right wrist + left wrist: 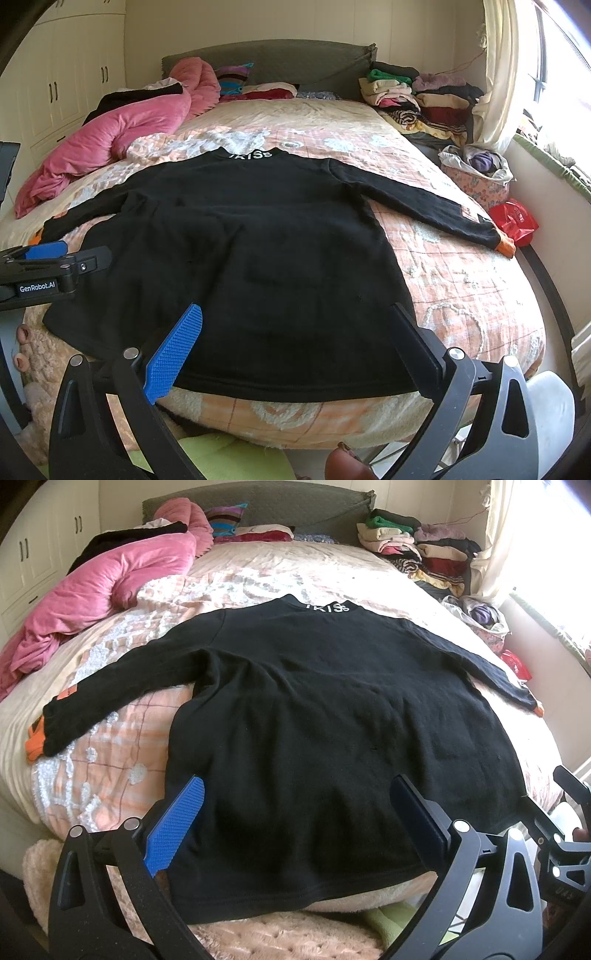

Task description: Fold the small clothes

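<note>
A black long-sleeved top (251,258) lies spread flat on the bed (461,295), sleeves out, with the right gripper (295,347) wide apart above its hem.

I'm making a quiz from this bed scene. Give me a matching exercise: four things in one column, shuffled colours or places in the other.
1. long-sleeved shirt
2. bunched blanket
3. plastic bag
4. stack of folded clothes

A. red, at the bed's right edge
B. black, spread flat
C. by the headboard, right
D. pink, left side

Pairs: 1-B, 2-D, 3-A, 4-C
</note>
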Demonstrator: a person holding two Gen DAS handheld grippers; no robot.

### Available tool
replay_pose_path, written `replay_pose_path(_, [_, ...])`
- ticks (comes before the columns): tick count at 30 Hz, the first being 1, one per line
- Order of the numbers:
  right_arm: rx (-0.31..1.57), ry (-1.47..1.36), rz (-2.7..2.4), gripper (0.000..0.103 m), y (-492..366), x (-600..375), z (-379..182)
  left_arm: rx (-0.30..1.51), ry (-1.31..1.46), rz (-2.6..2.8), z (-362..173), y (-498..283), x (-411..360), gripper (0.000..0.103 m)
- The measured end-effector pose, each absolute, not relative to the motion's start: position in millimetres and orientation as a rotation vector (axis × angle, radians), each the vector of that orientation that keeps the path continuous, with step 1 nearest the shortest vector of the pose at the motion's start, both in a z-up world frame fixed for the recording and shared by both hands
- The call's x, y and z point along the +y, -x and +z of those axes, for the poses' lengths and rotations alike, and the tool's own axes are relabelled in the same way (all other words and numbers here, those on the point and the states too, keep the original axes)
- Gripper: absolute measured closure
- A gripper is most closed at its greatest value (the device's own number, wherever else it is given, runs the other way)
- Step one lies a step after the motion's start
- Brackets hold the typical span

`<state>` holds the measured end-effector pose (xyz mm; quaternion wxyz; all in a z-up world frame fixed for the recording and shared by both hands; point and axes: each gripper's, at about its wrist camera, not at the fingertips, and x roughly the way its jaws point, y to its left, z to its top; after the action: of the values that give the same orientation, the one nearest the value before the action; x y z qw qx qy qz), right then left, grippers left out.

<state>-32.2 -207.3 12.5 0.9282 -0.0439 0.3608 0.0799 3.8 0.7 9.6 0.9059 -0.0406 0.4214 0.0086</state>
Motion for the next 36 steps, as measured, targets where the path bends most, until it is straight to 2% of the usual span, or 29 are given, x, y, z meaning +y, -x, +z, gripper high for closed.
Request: replay_pose_path(36, [0.728,0.067,0.213,0.004,23,-198,13,0.865,0.078,0.029,15,-2,0,0.008])
